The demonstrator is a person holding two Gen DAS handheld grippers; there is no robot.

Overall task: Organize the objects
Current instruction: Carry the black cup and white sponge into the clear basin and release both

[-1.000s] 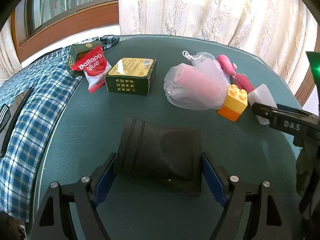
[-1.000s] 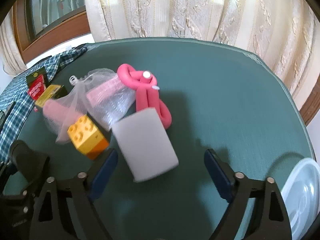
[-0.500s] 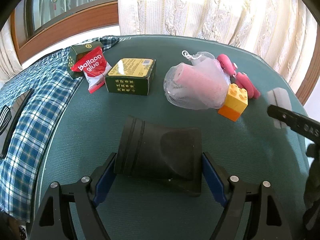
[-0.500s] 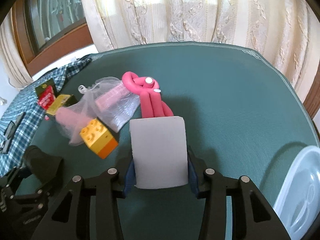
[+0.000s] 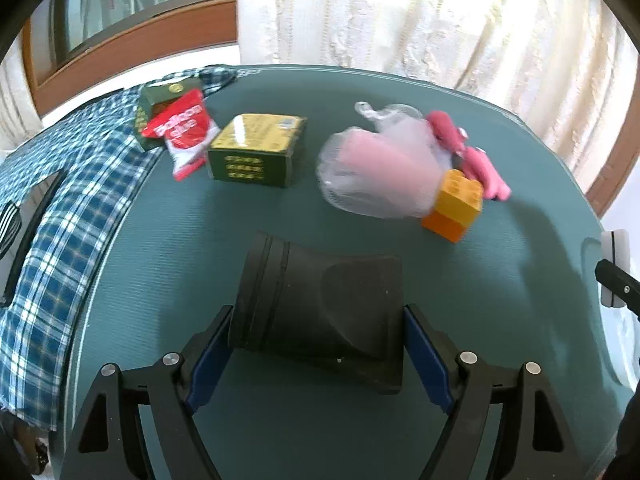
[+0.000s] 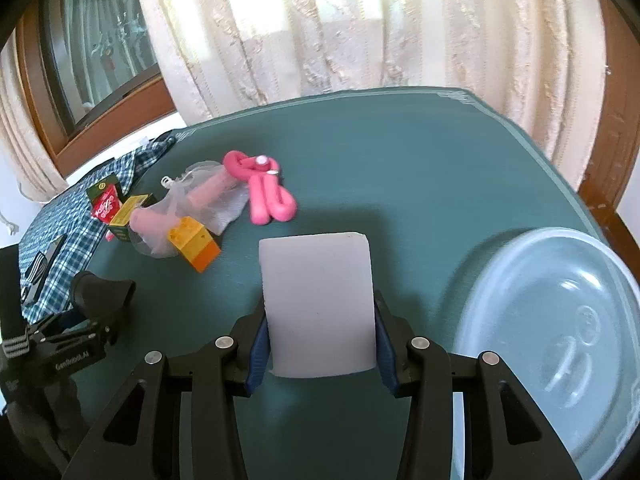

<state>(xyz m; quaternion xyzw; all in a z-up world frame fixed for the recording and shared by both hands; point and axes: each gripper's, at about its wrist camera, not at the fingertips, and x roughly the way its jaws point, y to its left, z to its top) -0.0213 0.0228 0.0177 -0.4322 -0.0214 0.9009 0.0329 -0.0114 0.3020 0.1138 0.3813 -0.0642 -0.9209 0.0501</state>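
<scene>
My right gripper (image 6: 318,344) is shut on a white sponge block (image 6: 318,300) and holds it above the green table, left of a clear plastic basin (image 6: 560,340). The block also shows at the right edge of the left wrist view (image 5: 614,272). My left gripper (image 5: 316,356) is shut on a black nozzle (image 5: 320,304) low over the table; it also shows in the right wrist view (image 6: 102,294). Behind lie a yellow-orange brick (image 5: 454,206), a mesh bag with pink rollers (image 5: 380,172) and a pink grip (image 5: 468,152).
A green tin box (image 5: 256,152), a red glue packet (image 5: 184,132) and a small green box (image 5: 160,96) lie at the far left by a blue checked cloth (image 5: 60,232). Curtains hang behind the table's far edge.
My right gripper closed on the white sponge block, lifted it and carried it right toward the basin. The left gripper stayed put, still holding the nozzle.
</scene>
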